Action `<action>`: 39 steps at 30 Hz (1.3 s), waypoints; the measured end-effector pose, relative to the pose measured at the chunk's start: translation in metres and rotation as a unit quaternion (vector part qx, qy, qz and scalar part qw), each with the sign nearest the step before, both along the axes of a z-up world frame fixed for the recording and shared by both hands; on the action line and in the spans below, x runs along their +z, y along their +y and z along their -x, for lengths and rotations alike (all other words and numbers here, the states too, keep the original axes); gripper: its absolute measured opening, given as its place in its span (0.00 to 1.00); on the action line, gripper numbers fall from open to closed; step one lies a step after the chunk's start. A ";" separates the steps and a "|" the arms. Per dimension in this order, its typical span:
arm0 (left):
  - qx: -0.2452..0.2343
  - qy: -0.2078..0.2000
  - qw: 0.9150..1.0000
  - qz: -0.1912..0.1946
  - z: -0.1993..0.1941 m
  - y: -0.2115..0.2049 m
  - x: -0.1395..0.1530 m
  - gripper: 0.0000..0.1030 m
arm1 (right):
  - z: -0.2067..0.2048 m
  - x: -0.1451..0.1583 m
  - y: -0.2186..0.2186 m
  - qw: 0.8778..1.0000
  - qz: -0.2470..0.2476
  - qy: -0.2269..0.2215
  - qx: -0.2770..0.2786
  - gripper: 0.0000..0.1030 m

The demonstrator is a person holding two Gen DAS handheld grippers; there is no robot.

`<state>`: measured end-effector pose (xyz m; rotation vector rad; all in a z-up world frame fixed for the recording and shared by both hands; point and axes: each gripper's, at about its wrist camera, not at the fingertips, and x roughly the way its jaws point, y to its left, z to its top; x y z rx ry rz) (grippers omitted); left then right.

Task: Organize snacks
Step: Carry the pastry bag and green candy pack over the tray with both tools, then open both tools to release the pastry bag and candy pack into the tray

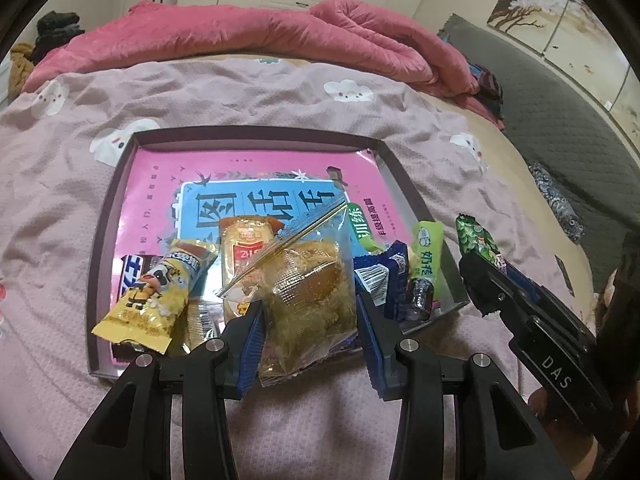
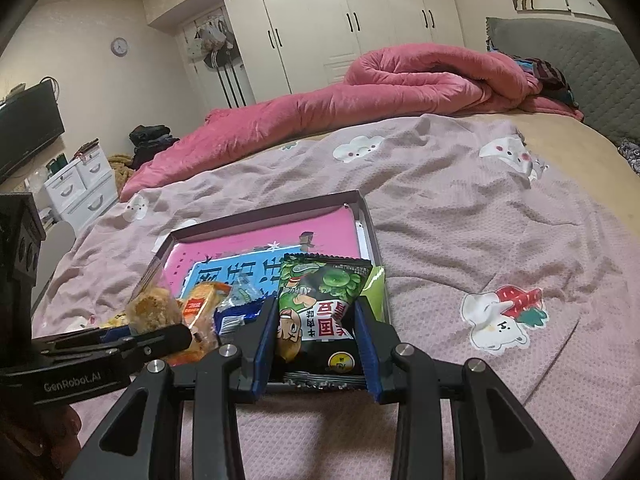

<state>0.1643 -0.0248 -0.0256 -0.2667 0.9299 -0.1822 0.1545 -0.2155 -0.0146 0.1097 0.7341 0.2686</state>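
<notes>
A shallow dark box (image 1: 256, 136) with a pink printed bottom lies on the bed and holds several snacks along its near edge. My left gripper (image 1: 310, 312) is shut on a clear bag of golden pastry (image 1: 310, 292), held over the box's near edge. A yellow packet (image 1: 156, 296), an orange packet (image 1: 244, 248), a blue packet (image 1: 384, 276) and a light green packet (image 1: 428, 256) lie in the box. My right gripper (image 2: 316, 320) is shut on a green pea packet (image 2: 320, 304) at the box's near right corner (image 2: 372, 248); it also shows in the left wrist view (image 1: 480, 248).
The box sits on a mauve blanket (image 2: 460, 240) with cloud prints. A rolled pink duvet (image 2: 360, 88) lies across the far side of the bed. A grey headboard (image 2: 560, 60) stands at the right, white wardrobes (image 2: 340, 20) behind, white drawers (image 2: 80, 188) at the left.
</notes>
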 end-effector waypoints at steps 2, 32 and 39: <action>-0.001 0.003 1.000 0.001 -0.002 0.000 -0.003 0.44 | -0.002 -0.002 0.000 1.000 0.001 0.002 -0.001 0.36; 0.000 0.018 1.000 0.007 -0.016 0.001 -0.017 0.45 | -0.029 -0.033 0.002 0.999 -0.006 0.035 0.002 0.38; 0.005 0.019 1.000 0.012 -0.016 0.005 -0.017 0.46 | -0.023 -0.024 -0.006 0.999 -0.015 0.026 -0.009 0.50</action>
